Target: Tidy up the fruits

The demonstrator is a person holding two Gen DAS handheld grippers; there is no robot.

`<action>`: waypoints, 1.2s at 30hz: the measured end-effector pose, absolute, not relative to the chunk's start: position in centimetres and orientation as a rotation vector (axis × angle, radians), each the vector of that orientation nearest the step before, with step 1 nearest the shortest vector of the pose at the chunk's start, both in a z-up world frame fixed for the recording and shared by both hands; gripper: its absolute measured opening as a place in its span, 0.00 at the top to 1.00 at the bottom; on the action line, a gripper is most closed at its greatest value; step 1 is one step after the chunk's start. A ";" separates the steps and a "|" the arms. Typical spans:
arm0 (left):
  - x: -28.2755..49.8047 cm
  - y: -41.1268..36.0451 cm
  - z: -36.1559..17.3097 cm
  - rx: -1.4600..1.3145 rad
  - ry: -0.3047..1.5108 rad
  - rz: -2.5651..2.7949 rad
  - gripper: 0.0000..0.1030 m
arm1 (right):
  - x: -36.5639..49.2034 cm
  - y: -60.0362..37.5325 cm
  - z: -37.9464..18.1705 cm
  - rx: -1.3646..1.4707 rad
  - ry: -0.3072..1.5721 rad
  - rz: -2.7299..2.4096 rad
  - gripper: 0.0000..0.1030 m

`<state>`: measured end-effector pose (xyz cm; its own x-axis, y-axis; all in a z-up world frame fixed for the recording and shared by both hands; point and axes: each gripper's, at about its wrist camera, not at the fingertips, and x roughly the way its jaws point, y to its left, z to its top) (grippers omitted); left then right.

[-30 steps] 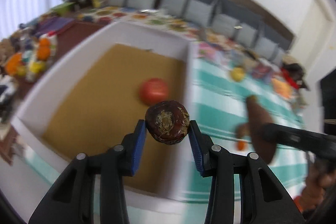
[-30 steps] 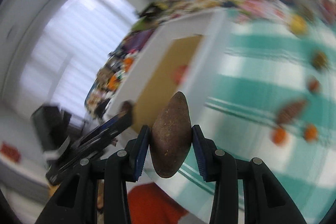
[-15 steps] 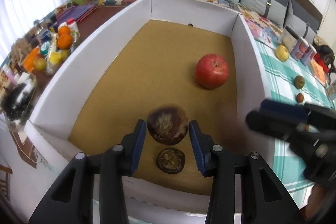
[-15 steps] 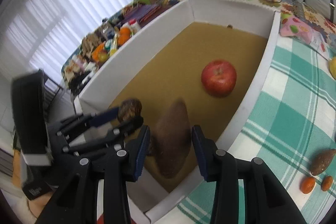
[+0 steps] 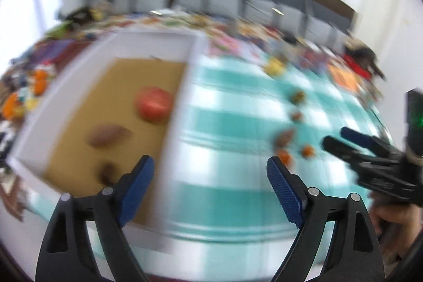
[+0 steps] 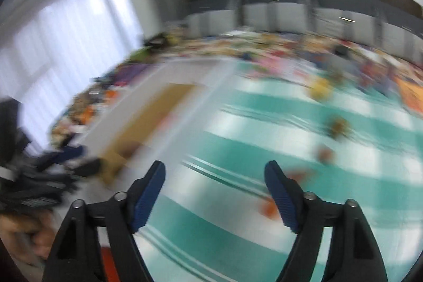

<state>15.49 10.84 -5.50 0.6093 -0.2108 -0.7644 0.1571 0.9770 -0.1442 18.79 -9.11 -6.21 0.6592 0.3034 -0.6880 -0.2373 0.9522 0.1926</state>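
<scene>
Your left gripper [image 5: 208,173] and right gripper [image 6: 214,177] both gape wide, holding nothing, above the checked cloth [image 5: 238,118], while the apple [image 5: 153,107] and two brown fruits [image 5: 108,136] lie in the box [image 5: 174,123] at left.

A home living room: grey-cushioned sofa [image 5: 238,4], curtained window [image 6: 66,44], checked tablecloth [image 5: 224,123].

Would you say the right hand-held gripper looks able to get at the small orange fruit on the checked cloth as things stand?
Probably yes. The right hand-held gripper is open and empty, and the small orange fruit lies on the checked cloth right by its right finger, with nothing between them. The frame is blurred, so this is tentative.
</scene>
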 end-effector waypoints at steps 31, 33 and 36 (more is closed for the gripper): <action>20.5 -0.9 -20.6 0.078 0.958 -0.159 0.00 | 18.7 -30.9 -20.0 0.069 0.946 -0.235 0.00; 20.5 -0.9 -20.6 0.079 0.958 -0.159 0.00 | 18.8 -30.7 -20.0 0.065 0.946 -0.237 0.00; 20.5 -0.9 -20.6 0.079 0.958 -0.159 0.00 | 18.6 -30.7 -20.0 0.071 0.942 -0.245 0.00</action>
<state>20.47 -0.85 -20.56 0.5647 -0.1006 -0.8192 0.1702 0.9854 -0.0037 18.58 -30.66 -20.05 0.5624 -0.1772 -0.8077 0.2393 0.9699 -0.0461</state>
